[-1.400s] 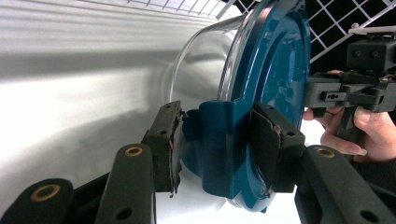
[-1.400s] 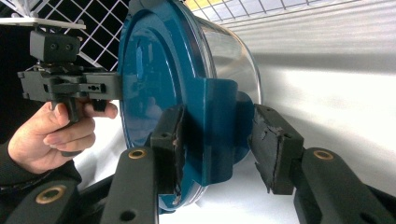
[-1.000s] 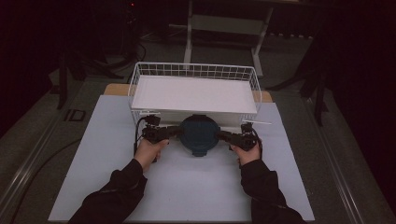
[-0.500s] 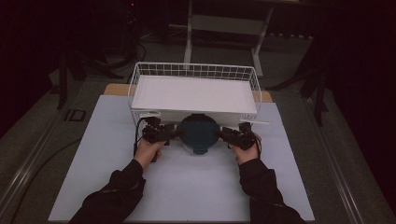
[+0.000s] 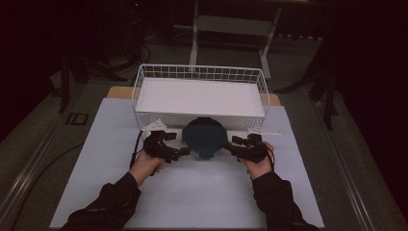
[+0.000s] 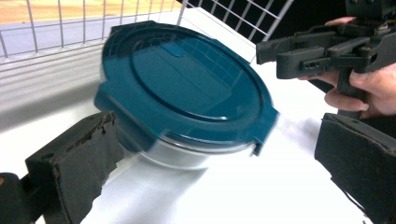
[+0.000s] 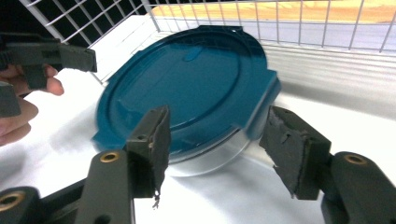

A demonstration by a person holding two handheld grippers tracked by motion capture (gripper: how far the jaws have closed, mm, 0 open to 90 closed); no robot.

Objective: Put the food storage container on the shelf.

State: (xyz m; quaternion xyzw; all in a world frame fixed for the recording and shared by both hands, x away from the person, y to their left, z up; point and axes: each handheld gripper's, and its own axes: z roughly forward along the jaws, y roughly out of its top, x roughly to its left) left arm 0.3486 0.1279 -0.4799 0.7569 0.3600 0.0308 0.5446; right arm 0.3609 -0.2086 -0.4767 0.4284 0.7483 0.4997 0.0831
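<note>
A round clear container with a dark teal lid (image 5: pixel 204 136) sits on the white table just in front of the wire basket (image 5: pixel 199 72). My left gripper (image 5: pixel 184 152) is at its left side and my right gripper (image 5: pixel 228 145) at its right, both open. In the left gripper view the container (image 6: pixel 182 88) looks tilted and slightly blurred, its near edge between my spread pads (image 6: pixel 81 163). In the right gripper view the lid (image 7: pixel 187 84) lies just beyond my open pads (image 7: pixel 152 137), and the left pad overlaps its rim.
The white wire basket holds a flat white liner (image 5: pixel 199 96) and stands at the back of the white table top (image 5: pixel 192 202). Wooden table edges (image 5: pixel 118 91) show beside it. A metal stand (image 5: pixel 231 24) and dark floor lie beyond.
Both hands have shifted slightly toward the person while staying beside the container. The container keeps its place in front of the basket.
</note>
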